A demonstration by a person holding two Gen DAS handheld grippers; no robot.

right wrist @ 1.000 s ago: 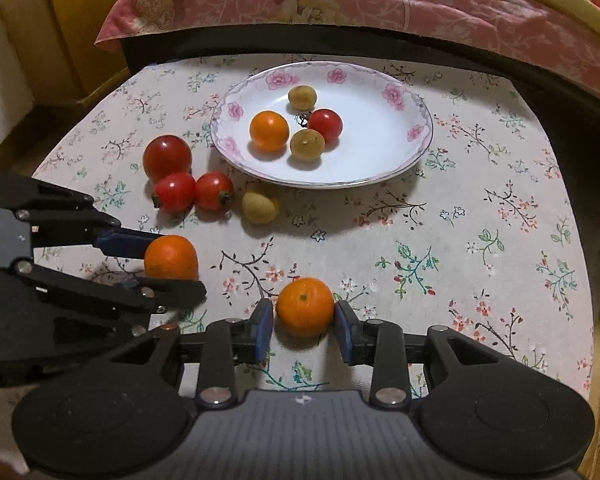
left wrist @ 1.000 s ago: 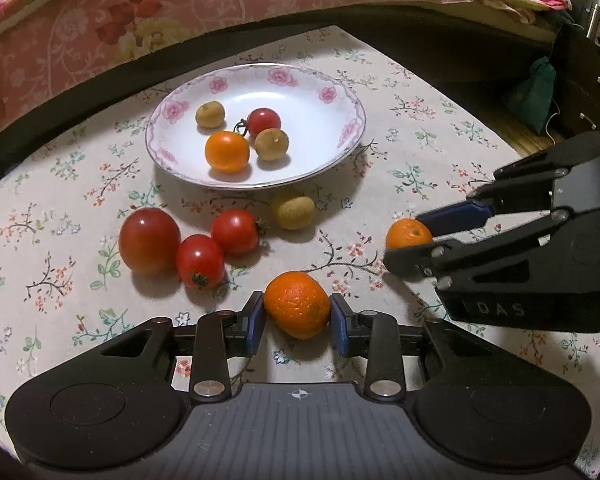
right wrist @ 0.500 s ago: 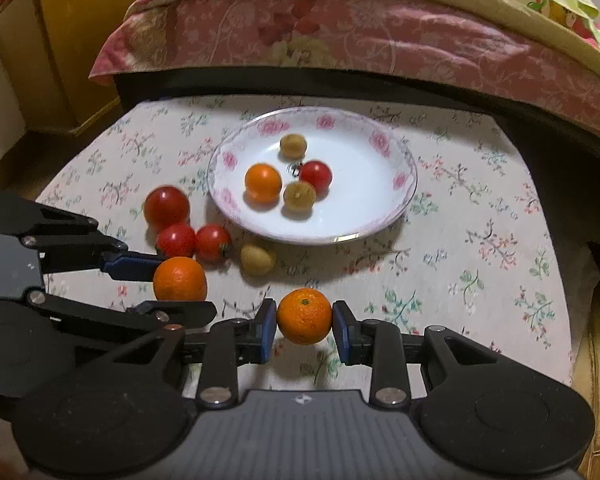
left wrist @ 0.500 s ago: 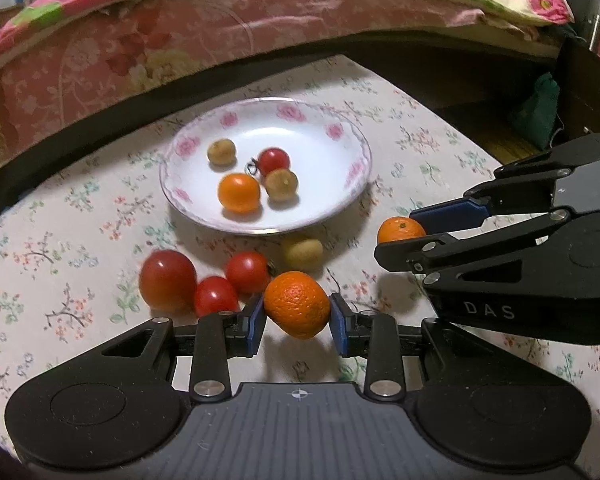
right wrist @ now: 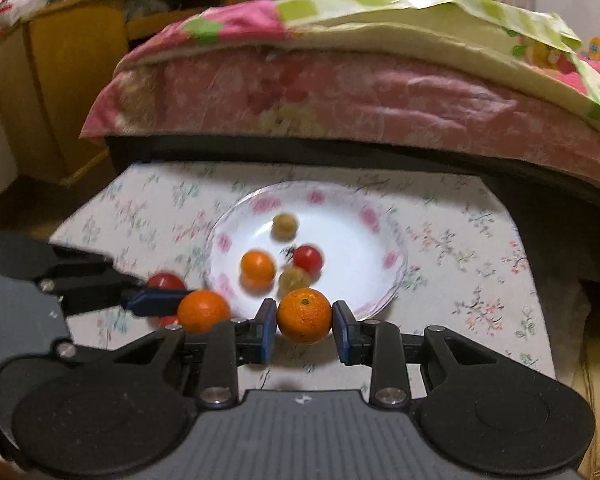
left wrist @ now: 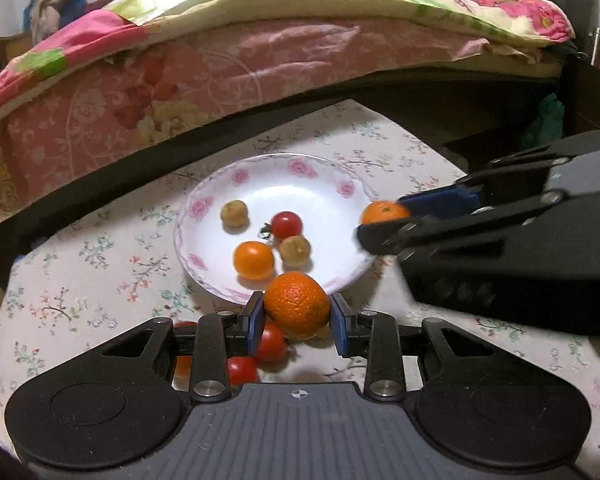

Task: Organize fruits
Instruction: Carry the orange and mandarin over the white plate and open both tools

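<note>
Both grippers, left [left wrist: 297,317] and right [right wrist: 304,332], jaws clamped on oranges [left wrist: 297,305], near plate [left wrist: 204,216] edge. Round, soft-skinned, light; grip across middle, gently.

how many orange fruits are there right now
3: one held in the left tongs, one held in the right tongs, one lying on the plate, at. None seem hidden.

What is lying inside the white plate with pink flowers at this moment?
Inside the plate lie one small orange, one red tomato and two brownish fruits. The orange in the left gripper covers part of the plate's near rim.
</note>
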